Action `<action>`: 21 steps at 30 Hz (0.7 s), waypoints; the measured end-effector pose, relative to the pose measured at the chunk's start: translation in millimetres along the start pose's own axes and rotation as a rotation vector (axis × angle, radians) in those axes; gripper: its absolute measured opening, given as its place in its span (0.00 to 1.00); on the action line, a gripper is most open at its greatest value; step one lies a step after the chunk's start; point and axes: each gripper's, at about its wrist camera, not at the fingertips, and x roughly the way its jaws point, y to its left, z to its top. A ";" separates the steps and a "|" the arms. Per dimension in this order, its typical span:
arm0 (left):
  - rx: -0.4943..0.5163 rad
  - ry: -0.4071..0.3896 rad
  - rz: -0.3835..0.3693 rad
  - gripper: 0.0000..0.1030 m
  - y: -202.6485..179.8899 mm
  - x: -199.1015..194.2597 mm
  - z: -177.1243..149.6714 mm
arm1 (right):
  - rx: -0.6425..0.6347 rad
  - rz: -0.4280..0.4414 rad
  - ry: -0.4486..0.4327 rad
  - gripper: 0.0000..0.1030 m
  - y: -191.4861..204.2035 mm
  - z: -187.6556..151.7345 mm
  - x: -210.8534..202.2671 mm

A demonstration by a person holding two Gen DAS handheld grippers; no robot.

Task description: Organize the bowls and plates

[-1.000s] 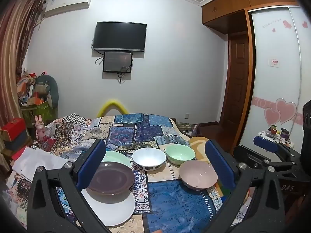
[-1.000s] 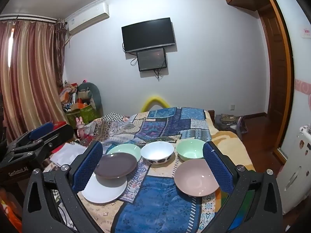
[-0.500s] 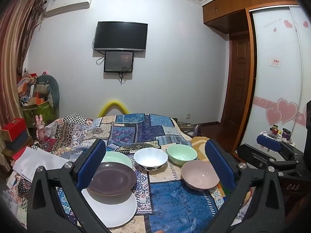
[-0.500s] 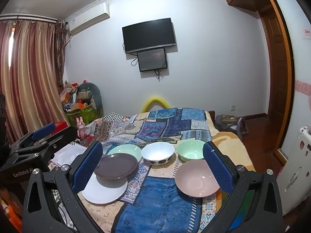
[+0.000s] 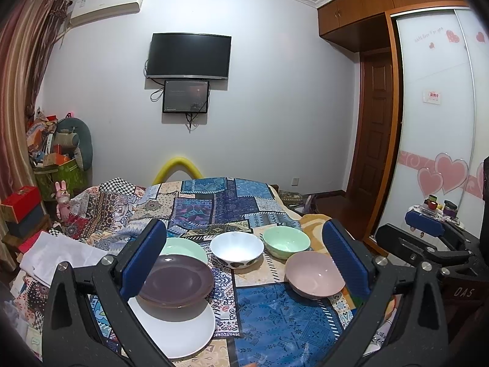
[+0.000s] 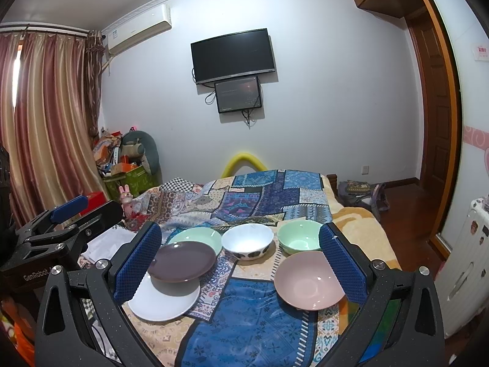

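Observation:
On the patchwork bedspread (image 5: 214, 208) a purple plate (image 5: 177, 281) rests partly on a white plate (image 5: 180, 333), with a pale green plate (image 5: 186, 246) behind them. To their right stand a white bowl (image 5: 237, 249), a green bowl (image 5: 285, 241) and a pink bowl (image 5: 314, 273). My left gripper (image 5: 244, 263) hangs open above the near edge, nothing between its blue pads. My right gripper (image 6: 240, 263) is open too. In its view the pink bowl (image 6: 308, 279) lies by its right pad and the purple plate (image 6: 181, 261) by its left.
A white cloth (image 5: 58, 253) lies on the bed's left side. Boxes and bags (image 6: 128, 165) pile up in the left corner by the curtain. A wardrobe (image 5: 434, 122) and a door (image 5: 373, 128) stand to the right. A television (image 5: 188, 56) hangs on the far wall.
Almost nothing: both views drift a little. No dish has moved and both grippers stay open.

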 end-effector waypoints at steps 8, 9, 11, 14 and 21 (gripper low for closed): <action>0.006 0.001 0.000 1.00 -1.8 -0.3 -1.8 | 0.008 -0.007 -0.002 1.00 -4.3 0.1 -2.9; 0.005 0.001 -0.001 1.00 -2.0 -0.4 -2.1 | 0.009 -0.007 0.000 1.00 -5.4 0.2 -2.7; 0.005 0.000 -0.003 1.00 -2.3 -0.9 -2.5 | 0.009 -0.007 0.002 1.00 -5.2 0.0 -2.2; 0.006 -0.001 -0.005 1.00 -2.5 -1.5 -2.4 | 0.008 -0.007 0.003 1.00 -5.4 -0.1 -2.5; 0.014 0.002 -0.007 1.00 -4.5 -0.6 -1.8 | 0.010 -0.008 0.004 1.00 -5.0 -0.2 -2.9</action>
